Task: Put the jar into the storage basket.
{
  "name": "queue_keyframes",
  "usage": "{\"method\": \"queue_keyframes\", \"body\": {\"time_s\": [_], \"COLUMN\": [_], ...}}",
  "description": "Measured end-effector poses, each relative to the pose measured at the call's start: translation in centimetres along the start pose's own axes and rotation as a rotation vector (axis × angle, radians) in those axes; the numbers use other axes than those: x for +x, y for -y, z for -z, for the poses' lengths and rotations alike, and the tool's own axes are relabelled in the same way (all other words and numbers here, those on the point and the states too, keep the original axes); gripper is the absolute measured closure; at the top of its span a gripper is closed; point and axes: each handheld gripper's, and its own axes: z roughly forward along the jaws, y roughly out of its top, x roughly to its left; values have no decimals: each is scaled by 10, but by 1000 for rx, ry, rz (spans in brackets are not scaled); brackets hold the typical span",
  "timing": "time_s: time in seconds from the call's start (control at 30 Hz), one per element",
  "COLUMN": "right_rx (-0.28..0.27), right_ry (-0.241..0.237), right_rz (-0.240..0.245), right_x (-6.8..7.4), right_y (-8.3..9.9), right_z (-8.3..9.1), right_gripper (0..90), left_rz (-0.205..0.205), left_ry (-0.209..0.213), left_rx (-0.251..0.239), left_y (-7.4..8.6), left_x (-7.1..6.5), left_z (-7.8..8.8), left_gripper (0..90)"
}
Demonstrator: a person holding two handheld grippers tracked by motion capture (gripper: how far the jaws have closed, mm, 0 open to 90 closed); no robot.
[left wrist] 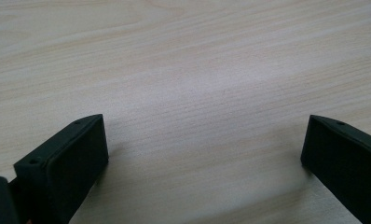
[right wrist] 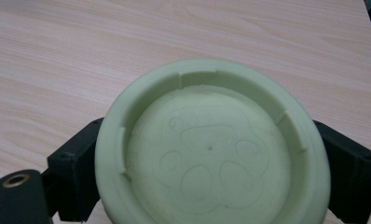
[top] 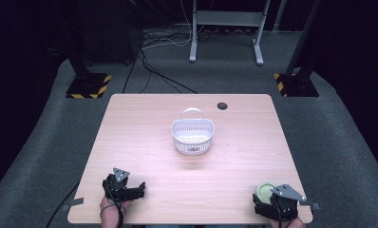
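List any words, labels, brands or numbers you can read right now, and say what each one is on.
There is no readable text in these pictures.
The green lid between the right gripper jaws bears only a faint embossed cartoon figure, no letters.
The white basket and the table carry no label.
The yellow-black stripes on the stand bases are hazard marking, not writing.

pale green lid (right wrist: pixel 211 149), white perforated basket (top: pixel 193 135), light wood table (top: pixel 144 142).

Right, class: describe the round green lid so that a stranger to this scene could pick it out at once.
Start at the wooden table and go to its near right corner, far from the white basket at the centre. There the right gripper clasps a pale green lid by its rim. It alone is green, round and stamped inside with a faint cartoon figure.
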Motion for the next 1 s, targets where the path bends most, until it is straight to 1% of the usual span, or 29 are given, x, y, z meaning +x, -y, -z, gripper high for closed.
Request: {"method": "queue_keyframes", "body": {"time_s": [0.2, 0.3, 0.37, 0.47, 0.57, 0.73, 0.87, 1.0], "right_rx": [6, 0, -9, -20, -29, -44, -47, -53], "right_ry": [-12, -17, -25, -20, -25, -30, -36, -59], "right_rz": [-2, -5, -16, -14, -14, 2, 3, 11], "right_x": [0, 1, 0, 0, 1, 3, 4, 3], "right_y": [-1, -1, -3, -8, -11, -19, -22, -24], "right_z": [1, 1, 3, 8, 10, 16, 19, 22], "right_gripper": [104, 105, 106, 106, 106, 106, 106, 106], "left_rz": [1, 0, -1, -1, -1, -2, -2, -3], "left_ry": [1, 1, 1, 2, 2, 2, 2, 2], "left_rx": [0, 0, 1, 0, 0, 0, 0, -1], "left_y": [0, 0, 0, 0, 0, 0, 0, 0], "left_x": [0, 0, 0, 0, 0, 0, 0, 0], "left_z": [0, 0, 0, 0, 0, 0, 0, 0], "left_gripper": [1, 1, 2, 2, 2, 3, 3, 4]}}
